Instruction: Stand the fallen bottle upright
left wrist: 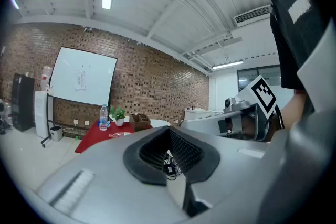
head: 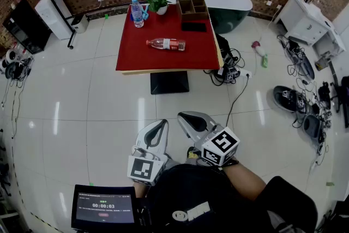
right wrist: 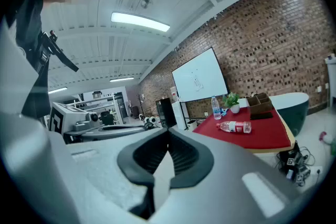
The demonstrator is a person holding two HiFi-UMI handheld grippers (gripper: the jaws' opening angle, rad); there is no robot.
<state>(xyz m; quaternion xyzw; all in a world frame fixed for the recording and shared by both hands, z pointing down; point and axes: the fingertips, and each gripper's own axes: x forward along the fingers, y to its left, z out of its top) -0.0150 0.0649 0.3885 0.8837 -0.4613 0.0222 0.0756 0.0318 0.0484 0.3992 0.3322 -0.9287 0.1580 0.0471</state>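
A clear bottle with a red label lies on its side in the middle of the red table, far ahead of me. It also shows in the right gripper view as the fallen bottle and, small, in the left gripper view as the fallen bottle. My left gripper and right gripper are held side by side close to my body, over the floor and well short of the table. Both are shut with nothing between the jaws, as the left gripper and the right gripper show in their own views.
An upright water bottle, a potted plant, a wooden organiser and a black flat item stand along the table's far side. Cables and gear litter the floor at right. A tablet sits at my lower left.
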